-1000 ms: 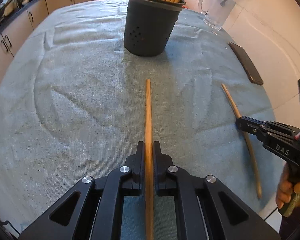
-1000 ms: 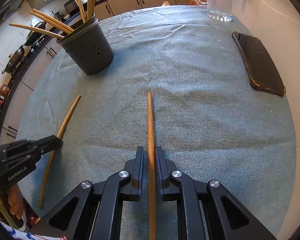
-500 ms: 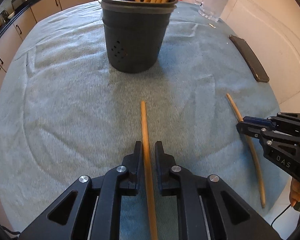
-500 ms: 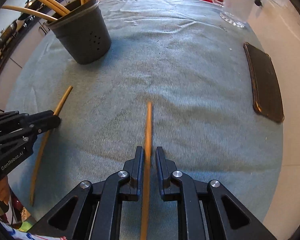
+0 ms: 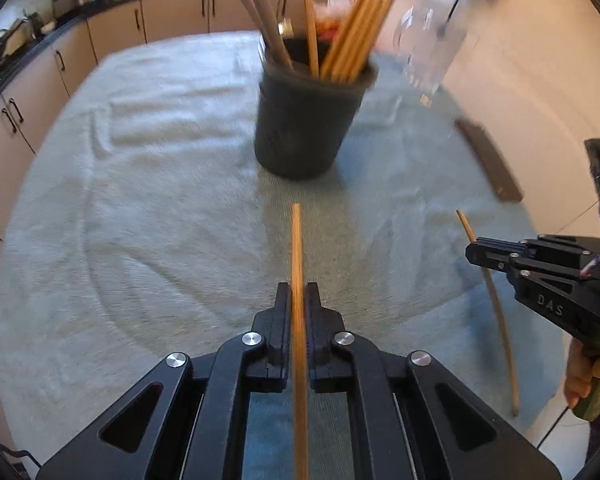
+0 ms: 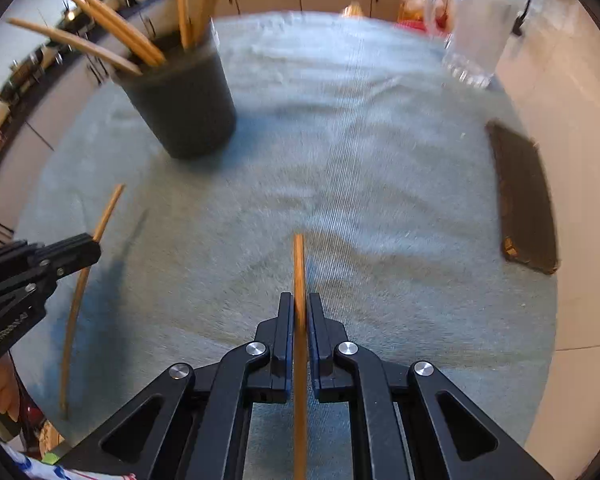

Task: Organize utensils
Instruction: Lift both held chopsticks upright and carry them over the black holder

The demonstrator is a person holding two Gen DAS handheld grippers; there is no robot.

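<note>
My left gripper (image 5: pixel 297 292) is shut on a wooden chopstick (image 5: pixel 296 248) that points at the dark grey utensil holder (image 5: pixel 304 128), which holds several wooden sticks. My right gripper (image 6: pixel 299 300) is shut on another wooden chopstick (image 6: pixel 299 264). Each gripper shows in the other's view: the right gripper (image 5: pixel 474 249) with its chopstick (image 5: pixel 496 308) at the right, the left gripper (image 6: pixel 90 246) with its chopstick (image 6: pixel 76 300) at the left. The holder (image 6: pixel 180 104) stands at the far left in the right wrist view. Both grippers are held above the cloth.
A grey-green cloth (image 5: pixel 160 200) covers the table. A glass mug (image 6: pixel 476 32) stands at the far right. A dark phone (image 6: pixel 524 196) lies near the right edge. Kitchen cabinets (image 5: pixel 172 12) run behind the table.
Both grippers have lifted and tilted up with their chopsticks and moved nearer the holder, which now looks larger. The view is motion-blurred.
</note>
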